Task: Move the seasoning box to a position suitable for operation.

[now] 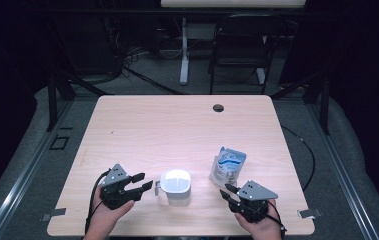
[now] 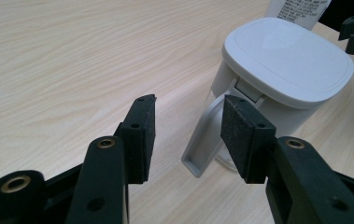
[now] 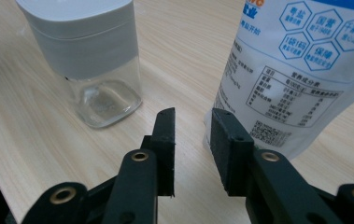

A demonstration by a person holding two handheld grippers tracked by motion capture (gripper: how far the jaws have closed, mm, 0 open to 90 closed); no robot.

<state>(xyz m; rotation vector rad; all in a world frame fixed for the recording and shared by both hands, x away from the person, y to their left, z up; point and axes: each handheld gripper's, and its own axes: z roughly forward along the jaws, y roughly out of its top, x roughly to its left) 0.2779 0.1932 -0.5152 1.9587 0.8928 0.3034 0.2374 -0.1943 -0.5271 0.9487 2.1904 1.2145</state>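
White plastic forms the lid and upper body of the jug [image 1: 176, 186], which stands upright on the counter [image 1: 177, 130] near its front edge. The lower section of the jug is clear; the right gripper view shows this clear section with no visible fill. The lid is seated flat on top. A white handle [image 2: 202, 140] runs down the side of the jug that faces the left hand-held gripper.

Positions relative to the jug:
- Left hand-held gripper [image 1: 143, 182]: just beside the jug on its handle side. Its jaws stand wide apart. In the left gripper view the handle lies just ahead of the right-hand pad [image 2: 244, 135]; neither pad presses on it, and nothing is held.
- Pouch [image 1: 227, 167]: stands upright to the right of the jug, slightly farther back, apart from it. It is a white printed bag with a blue top band and a nutrition table on the face; its contents cannot be seen through the material.
- Right hand-held gripper [image 1: 229, 192]: to the right of the jug, in front of the pouch. Its jaws stand at a narrower gap, with empty space between the pads. In the right gripper view the bottom corner of the pouch lies just beyond the right-hand pad [image 3: 228, 149]; whether they touch cannot be told.
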